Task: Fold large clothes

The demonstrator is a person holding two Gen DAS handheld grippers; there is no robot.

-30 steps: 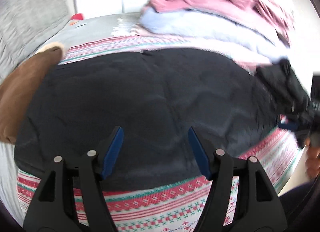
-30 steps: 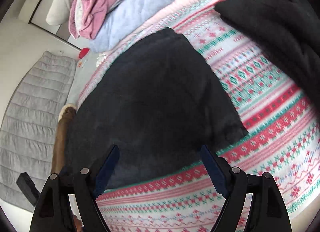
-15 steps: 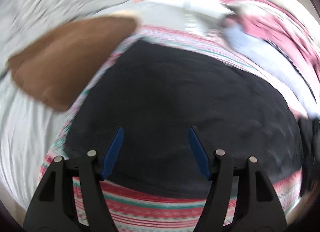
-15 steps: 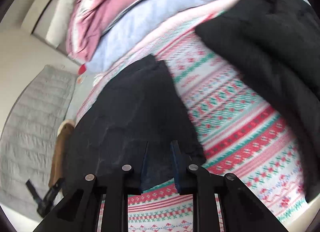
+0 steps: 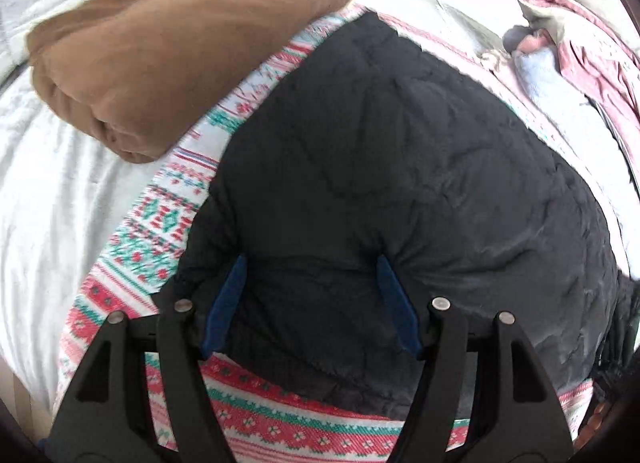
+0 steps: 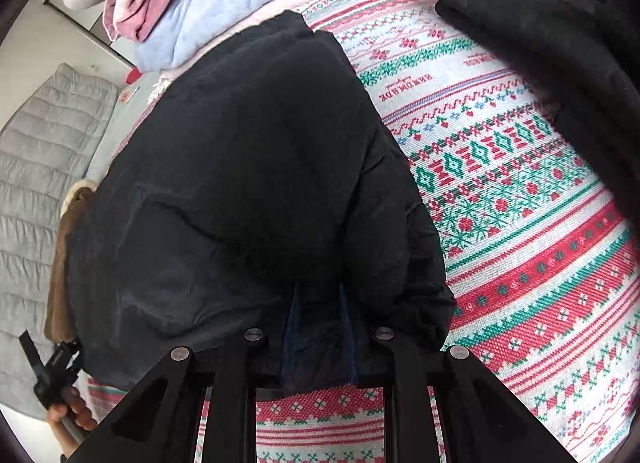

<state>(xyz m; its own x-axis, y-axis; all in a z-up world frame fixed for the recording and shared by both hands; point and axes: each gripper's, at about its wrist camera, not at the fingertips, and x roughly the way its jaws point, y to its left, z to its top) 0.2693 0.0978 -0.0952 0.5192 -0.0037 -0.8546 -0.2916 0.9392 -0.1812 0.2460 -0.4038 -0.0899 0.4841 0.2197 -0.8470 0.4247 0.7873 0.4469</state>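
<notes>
A black padded jacket [image 5: 400, 151] lies folded on a red, green and white patterned blanket [image 5: 160, 223]. My left gripper [image 5: 312, 263] is open, its blue pads pressed down into the jacket's near left edge. In the right wrist view the jacket [image 6: 248, 167] fills the middle. My right gripper [image 6: 318, 291] is shut on the jacket's near right edge, fabric pinched between its pads. The left gripper [image 6: 52, 367] and a hand show at the lower left of that view.
A folded brown garment [image 5: 168, 47] lies to the left on a white quilt [image 5: 44, 191]. Another black garment [image 6: 560, 43] lies at the right on the blanket [image 6: 520, 223]. Pink and light blue bedding [image 6: 208, 11] is piled at the back.
My right gripper has closed on the jacket's near edge. My left gripper has swung to the jacket's left side and come down onto its edge, still open.
</notes>
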